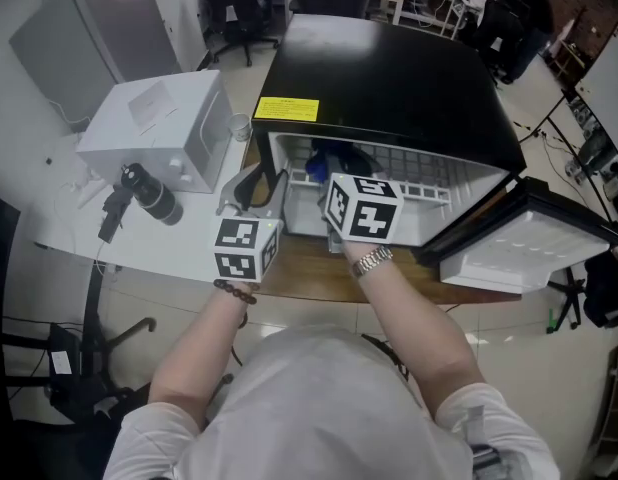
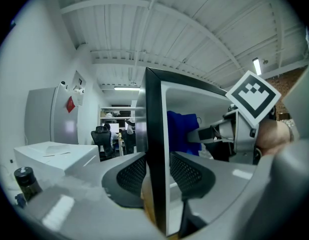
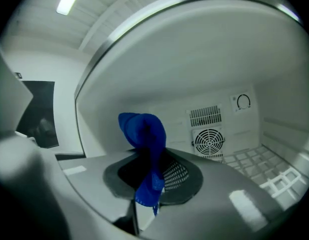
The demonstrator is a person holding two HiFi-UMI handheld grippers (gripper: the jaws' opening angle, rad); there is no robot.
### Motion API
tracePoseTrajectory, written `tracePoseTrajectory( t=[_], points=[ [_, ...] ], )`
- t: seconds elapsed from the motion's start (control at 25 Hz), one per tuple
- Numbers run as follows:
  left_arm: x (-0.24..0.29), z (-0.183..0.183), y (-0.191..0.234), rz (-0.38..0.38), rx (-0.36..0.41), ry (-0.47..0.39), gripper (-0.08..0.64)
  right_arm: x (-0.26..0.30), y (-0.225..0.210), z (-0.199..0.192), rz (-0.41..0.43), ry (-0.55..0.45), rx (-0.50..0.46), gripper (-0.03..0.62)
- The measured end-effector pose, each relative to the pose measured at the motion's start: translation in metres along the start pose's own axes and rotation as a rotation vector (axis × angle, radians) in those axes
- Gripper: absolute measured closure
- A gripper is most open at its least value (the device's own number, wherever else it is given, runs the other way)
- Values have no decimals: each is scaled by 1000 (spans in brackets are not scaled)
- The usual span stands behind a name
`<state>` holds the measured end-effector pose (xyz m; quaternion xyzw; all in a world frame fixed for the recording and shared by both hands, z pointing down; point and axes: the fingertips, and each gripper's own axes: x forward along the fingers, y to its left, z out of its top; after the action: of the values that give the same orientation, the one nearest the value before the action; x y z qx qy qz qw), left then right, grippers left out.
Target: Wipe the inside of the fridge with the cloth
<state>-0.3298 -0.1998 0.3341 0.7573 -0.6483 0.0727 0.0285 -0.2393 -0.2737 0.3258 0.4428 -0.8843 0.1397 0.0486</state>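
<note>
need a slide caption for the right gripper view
Right gripper clamps a crumpled blue cloth inside the white-walled fridge, facing the round fan vent on its back wall

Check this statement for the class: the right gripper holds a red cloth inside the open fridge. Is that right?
Not quite: the cloth is blue, not red. The right gripper view shows the right gripper shut on it inside the open fridge.

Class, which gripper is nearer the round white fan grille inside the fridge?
Right. The right gripper, holding the blue cloth, is inside the fridge facing the grille; the left gripper clamps the fridge's black-edged side wall at the front.
</note>
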Motion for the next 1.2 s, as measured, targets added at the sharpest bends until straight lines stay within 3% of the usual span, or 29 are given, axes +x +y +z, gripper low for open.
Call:
tracePoseTrajectory(
  t=[0.28, 0.68, 1.2],
  points=[
    [-1, 0, 0, -2, 0, 4, 417, 15, 25, -34, 59, 84, -11, 532],
    [-1, 1, 1, 14, 1, 1, 417, 17, -1, -61, -27, 157, -103, 532],
    [1, 1, 2, 41, -11, -5, 417, 0, -50, -59, -110, 149, -101, 532]
  ],
)
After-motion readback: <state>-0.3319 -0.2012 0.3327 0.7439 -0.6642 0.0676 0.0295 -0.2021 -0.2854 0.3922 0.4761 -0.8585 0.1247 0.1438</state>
